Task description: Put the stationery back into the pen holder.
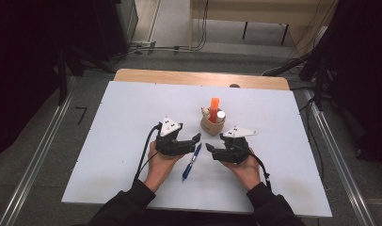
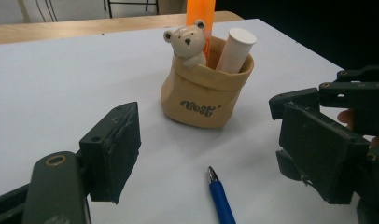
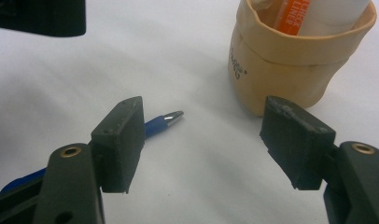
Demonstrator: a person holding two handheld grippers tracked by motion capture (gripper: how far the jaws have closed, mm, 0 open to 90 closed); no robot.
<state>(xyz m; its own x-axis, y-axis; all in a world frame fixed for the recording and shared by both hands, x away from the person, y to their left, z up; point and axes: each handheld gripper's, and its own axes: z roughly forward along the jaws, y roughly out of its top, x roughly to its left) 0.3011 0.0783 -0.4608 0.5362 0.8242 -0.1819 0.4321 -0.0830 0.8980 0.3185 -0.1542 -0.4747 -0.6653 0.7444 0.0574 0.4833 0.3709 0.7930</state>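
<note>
A blue pen point(image 1: 191, 162) lies flat on the white tabletop point(image 1: 128, 117), between my two grippers. My left gripper point(image 1: 194, 142) stands open just left of it, and my right gripper point(image 1: 215, 142) stands open just right of it. In the left gripper view the pen's silver tip point(image 2: 212, 175) lies on the table between the open left gripper point(image 2: 215, 149) jaws. In the right gripper view the pen point(image 3: 159, 123) lies partly behind one jaw of the open right gripper point(image 3: 208, 140). Neither gripper touches it. Behind stands a tan pouch-shaped holder point(image 1: 212, 126) with a bear figure point(image 2: 187, 44), an orange highlighter point(image 1: 214, 106) and a white tube point(image 1: 220, 115).
The white top lies on a wooden table whose far edge point(image 1: 179, 75) shows at the back. Grey floor with metal rails point(image 1: 38, 155) runs along both sides, with dark curtains and cables beyond. A person's forearms in dark sleeves point(image 1: 128, 207) come in from the front edge.
</note>
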